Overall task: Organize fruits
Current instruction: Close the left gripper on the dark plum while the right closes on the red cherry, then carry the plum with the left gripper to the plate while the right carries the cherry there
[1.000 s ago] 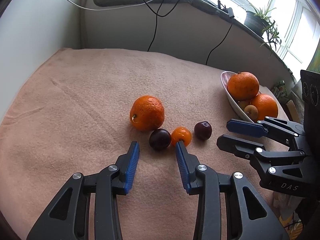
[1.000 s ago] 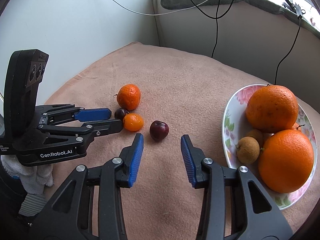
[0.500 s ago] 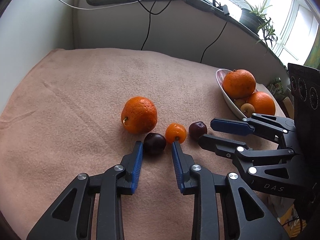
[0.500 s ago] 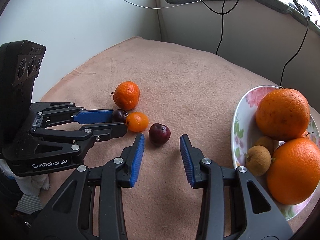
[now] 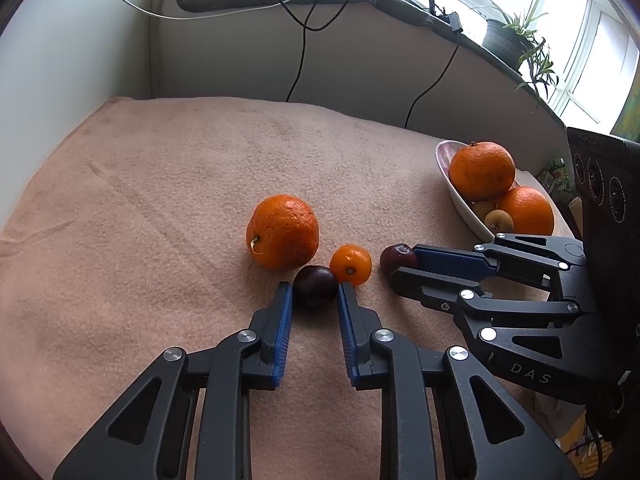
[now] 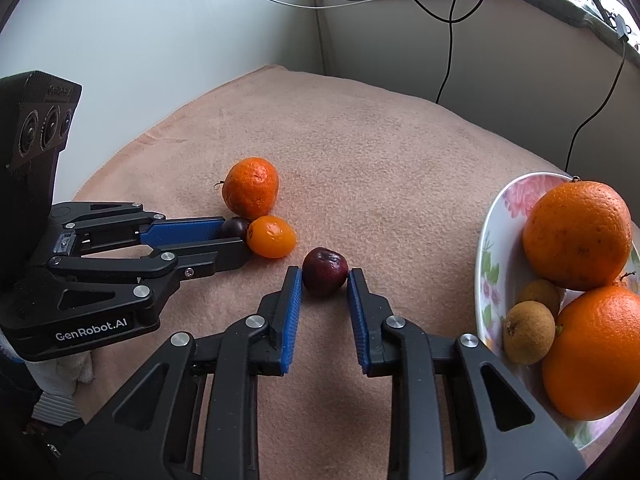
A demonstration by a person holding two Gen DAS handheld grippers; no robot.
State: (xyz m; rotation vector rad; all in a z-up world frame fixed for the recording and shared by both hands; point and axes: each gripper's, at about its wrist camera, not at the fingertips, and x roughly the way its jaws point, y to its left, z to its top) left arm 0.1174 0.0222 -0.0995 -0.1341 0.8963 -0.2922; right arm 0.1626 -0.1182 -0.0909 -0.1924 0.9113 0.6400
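Two plums [image 5: 315, 293] [image 6: 324, 271], each between closed jaws.

Soft daylight from the window [image 5: 576, 36] at upper right, faint shadows, sharp focus, fisheye bending and dark corners.

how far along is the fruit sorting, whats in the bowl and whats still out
Done: two big oranges and some small brown fruits sit in the flowered bowl. In hand: the left gripper has just closed on one dark plum, the right gripper on the other plum; both still rest on the blanket. Left: the orange and small mandarin.
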